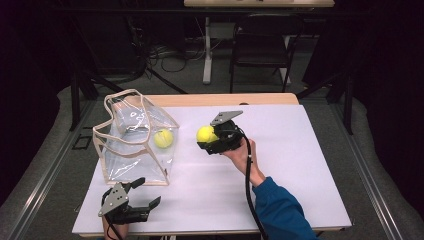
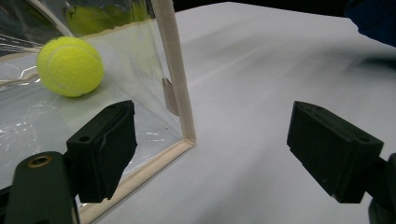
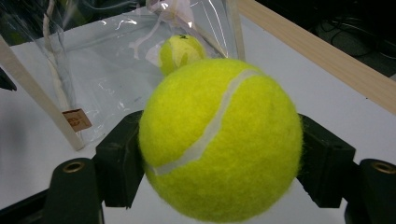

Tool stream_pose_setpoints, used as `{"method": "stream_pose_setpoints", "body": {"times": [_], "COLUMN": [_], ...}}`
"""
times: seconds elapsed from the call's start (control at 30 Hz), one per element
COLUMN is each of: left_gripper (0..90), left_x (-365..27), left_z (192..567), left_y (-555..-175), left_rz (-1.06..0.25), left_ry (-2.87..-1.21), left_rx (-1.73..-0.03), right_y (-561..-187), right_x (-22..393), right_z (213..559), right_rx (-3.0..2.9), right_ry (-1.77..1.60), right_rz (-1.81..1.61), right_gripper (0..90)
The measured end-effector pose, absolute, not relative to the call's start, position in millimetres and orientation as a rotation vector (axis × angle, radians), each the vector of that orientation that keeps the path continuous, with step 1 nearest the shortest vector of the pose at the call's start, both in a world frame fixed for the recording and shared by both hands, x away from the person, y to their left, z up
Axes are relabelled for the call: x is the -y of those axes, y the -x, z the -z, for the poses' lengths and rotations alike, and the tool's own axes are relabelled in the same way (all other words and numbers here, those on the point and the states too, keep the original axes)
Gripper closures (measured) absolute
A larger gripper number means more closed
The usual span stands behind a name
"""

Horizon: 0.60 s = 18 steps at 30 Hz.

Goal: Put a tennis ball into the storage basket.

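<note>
My right gripper (image 1: 208,138) is shut on a yellow tennis ball (image 1: 205,134) (image 3: 219,140), held above the middle of the white table just right of a clear plastic bag (image 1: 135,140) with beige trim. A second tennis ball (image 1: 163,138) (image 2: 70,66) (image 3: 181,53) lies inside that bag. My left gripper (image 1: 147,192) (image 2: 210,149) stands open near the table's front left, its jaws wide apart at the bag's near corner (image 2: 187,137), with nothing between them.
The white table top (image 1: 290,165) stretches to the right of the held ball. A wooden strip (image 1: 225,99) borders its far edge. Beyond stand a black chair (image 1: 262,47) and a desk leg with cables on the floor.
</note>
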State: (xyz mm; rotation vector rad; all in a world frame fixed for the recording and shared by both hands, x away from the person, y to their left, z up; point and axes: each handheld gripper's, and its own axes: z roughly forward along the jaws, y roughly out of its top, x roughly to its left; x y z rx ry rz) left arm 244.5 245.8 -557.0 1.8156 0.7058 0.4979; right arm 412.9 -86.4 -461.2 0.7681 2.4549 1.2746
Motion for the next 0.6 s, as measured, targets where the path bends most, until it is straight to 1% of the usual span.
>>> {"method": "stream_pose_setpoints", "body": {"times": [0.6], "left_gripper": [16.2], "left_x": [-246], "left_z": [557], "left_y": [-244], "left_rz": [-0.500], "left_ry": [-1.817], "left_rx": [-0.703], "right_y": [-413], "right_x": [78], "right_z": [451], "right_rx": [-2.434], "right_ry": [-0.734], "right_rz": [-1.298], "right_gripper": [26.3]}}
